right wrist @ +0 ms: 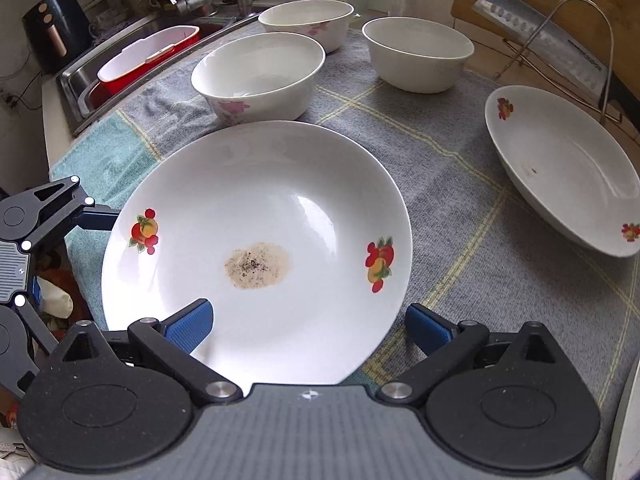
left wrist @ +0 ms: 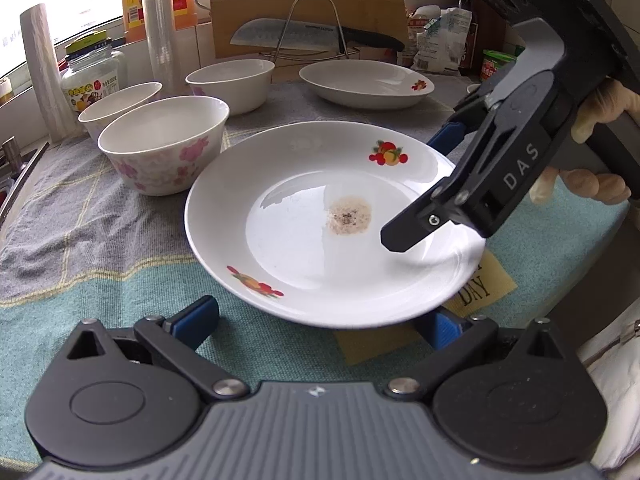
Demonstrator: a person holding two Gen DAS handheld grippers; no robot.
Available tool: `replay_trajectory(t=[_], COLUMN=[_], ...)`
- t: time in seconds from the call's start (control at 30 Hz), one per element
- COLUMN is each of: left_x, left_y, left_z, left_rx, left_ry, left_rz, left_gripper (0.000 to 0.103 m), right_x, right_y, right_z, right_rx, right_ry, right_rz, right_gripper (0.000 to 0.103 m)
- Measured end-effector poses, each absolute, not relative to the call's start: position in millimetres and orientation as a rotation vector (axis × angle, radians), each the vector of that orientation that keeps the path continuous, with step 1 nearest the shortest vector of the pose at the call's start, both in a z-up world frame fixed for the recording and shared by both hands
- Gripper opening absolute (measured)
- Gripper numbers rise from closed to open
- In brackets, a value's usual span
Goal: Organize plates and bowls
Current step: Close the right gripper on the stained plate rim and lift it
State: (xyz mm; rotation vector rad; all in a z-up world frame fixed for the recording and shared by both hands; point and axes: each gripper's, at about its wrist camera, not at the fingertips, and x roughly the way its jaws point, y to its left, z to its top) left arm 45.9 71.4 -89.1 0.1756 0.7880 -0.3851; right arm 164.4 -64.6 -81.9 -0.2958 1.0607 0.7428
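jaws of both grippers stand apart, nothing clamped. right gripper (right wrist: 308,320) straddles the near rim of the stained plate (right wrist: 256,240), one pad over the dish, one outside, likely lining up a rim pinch. left gripper (left wrist: 320,320) waits at the plate's opposite edge. second plate (right wrist: 560,168) and three bowls (right wrist: 260,76) sit apart on the towel-covered desk (right wrist: 440,140), unstacked.

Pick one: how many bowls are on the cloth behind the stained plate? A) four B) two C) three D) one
C: the right wrist view shows three bowls behind the stained plate: a near bowl, a far left bowl and a far right bowl. The other dish at the right is a second plate, not a bowl.
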Motion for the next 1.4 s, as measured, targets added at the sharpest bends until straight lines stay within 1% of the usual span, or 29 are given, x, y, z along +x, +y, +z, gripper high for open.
replay_trajectory(t=[0.3,0.7,1.4], left_x=[49.6,55.3,48.6], left_y=[77.5,86.1,94.9], left_z=[-91.5,-94.8,-97.4], left_rx=[0.208,0.237,0.238], left_ry=[0.751,0.694,0.643], left_rz=[-0.481,-0.602,-0.65], left_gripper=[0.103,0.103,0.103], right_x=[166.0,168.8,193.3], right_y=[-49.2,-46.4,-43.1], right_z=[-83.8,-83.6,-80.4], right_rx=[-0.325,-0.278,-0.204], right_ry=[1.092,1.1,1.137], right_rz=[0.655,0.595,0.695], right_gripper=[0.103,0.103,0.103])
